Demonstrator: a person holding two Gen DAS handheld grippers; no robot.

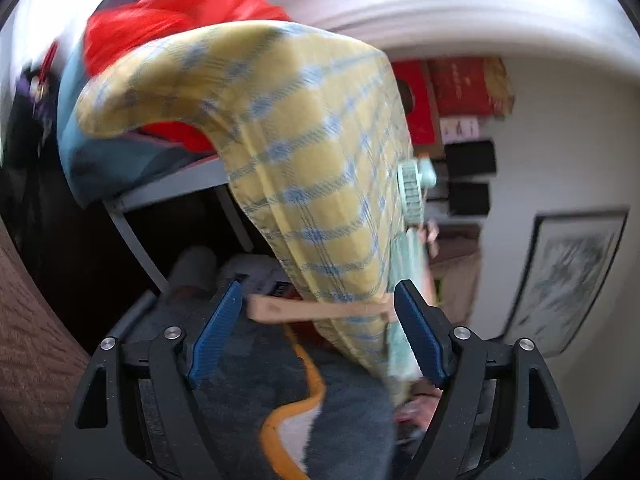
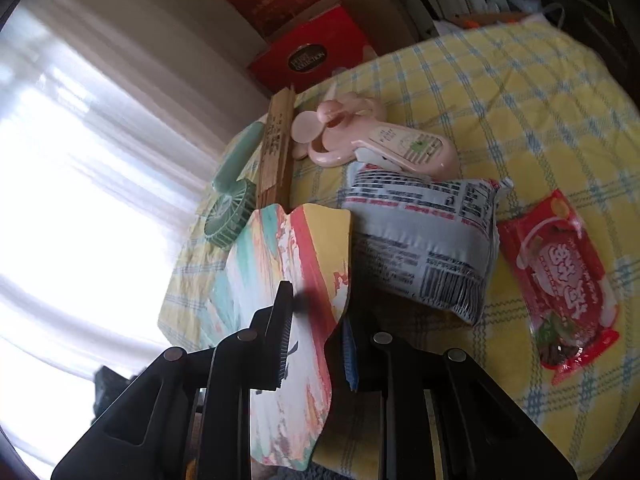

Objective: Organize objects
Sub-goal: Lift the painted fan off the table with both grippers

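Fingers of my right gripper (image 2: 316,344) are closed on a flat painted card (image 2: 296,280), a paddle-shaped sheet in teal, coral and yellow, pinched near its lower half with the dark pad on one face and the blue pad on the other. Its upper edge leans over the yellow-and-blue checked cloth (image 2: 500,92) that covers the table.

On that cloth lie the things I judge are to be sorted: a grey snack bag (image 2: 424,236) just beside the card, a red sweet packet (image 2: 560,276) well apart toward the right of the view, a pink handheld fan (image 2: 376,140) behind the bag, a folded bamboo fan (image 2: 276,148) and a green handheld fan (image 2: 230,216) near the cloth's far edge.

Fingers of my left gripper (image 1: 318,334) stand wide apart and grasp nothing. That blurred, tilted view looks past the cloth's hanging edge (image 1: 312,160) toward clutter beneath the table; a pale wooden strip (image 1: 316,308) crosses between the pads, though I cannot tell whether it touches them.

To place the card well, I judge I should keep the pinch firm, carry it clear of the snack bag, and set it beside the other fans. Thin card can bend or slip sideways, so I would lower it flat before releasing.
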